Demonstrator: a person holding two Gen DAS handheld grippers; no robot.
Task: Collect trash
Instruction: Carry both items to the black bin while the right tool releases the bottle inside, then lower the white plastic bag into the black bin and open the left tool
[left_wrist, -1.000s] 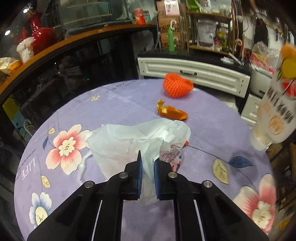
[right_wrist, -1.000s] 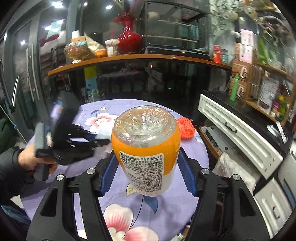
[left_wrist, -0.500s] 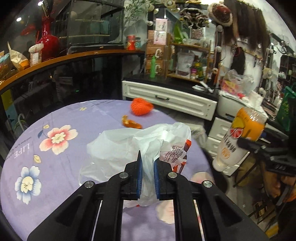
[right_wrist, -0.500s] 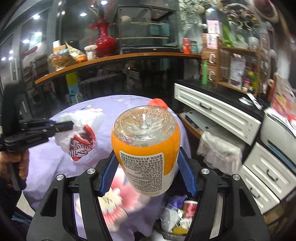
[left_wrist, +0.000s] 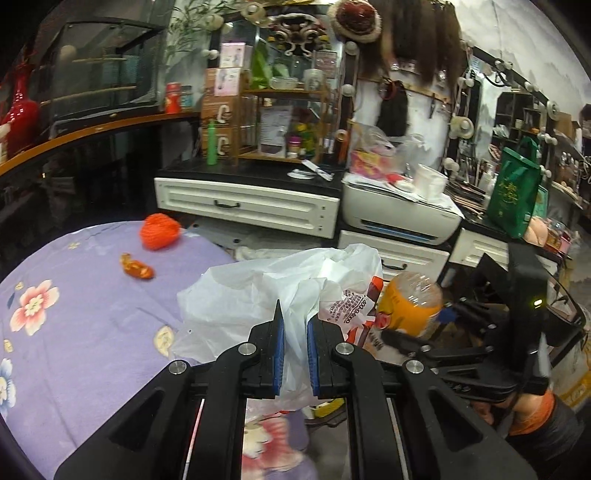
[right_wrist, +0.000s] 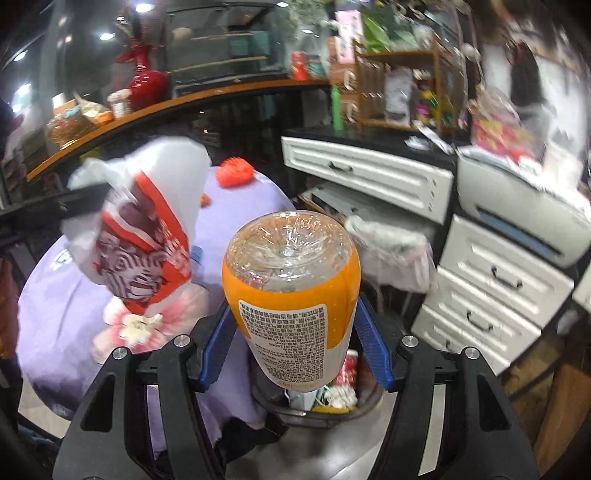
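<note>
Left tongs (left_wrist: 295, 334) clamped on thin crinkled white plastic bag (left_wrist: 266, 295), red-and-white print on one side; bag held in air past edge of round surface (left_wrist: 74, 314), draped in purple floral cloth. Right tongs (right_wrist: 293, 325) gripping clear plastic bottle (right_wrist: 291, 288) by its sides: rounded body, orange label with a white text panel, moulded base facing the camera.

Versus a second ago: bag was lying on the cloth, now lifted and carried off the edge toward the bottle. Bottle moved from above the surface to directly above the bin. Both grips unchanged.

Still on the cloth, well apart from the bag: orange mesh net (left_wrist: 159, 230), bunched and knobbly, and a small shiny orange wrapper (left_wrist: 136, 267).

Dark round trash bin (right_wrist: 332, 413) below the bottle, beside the surface; holds a red-and-white can (right_wrist: 347, 369) plus crumpled pale scraps, details too blurred to tell.
</note>
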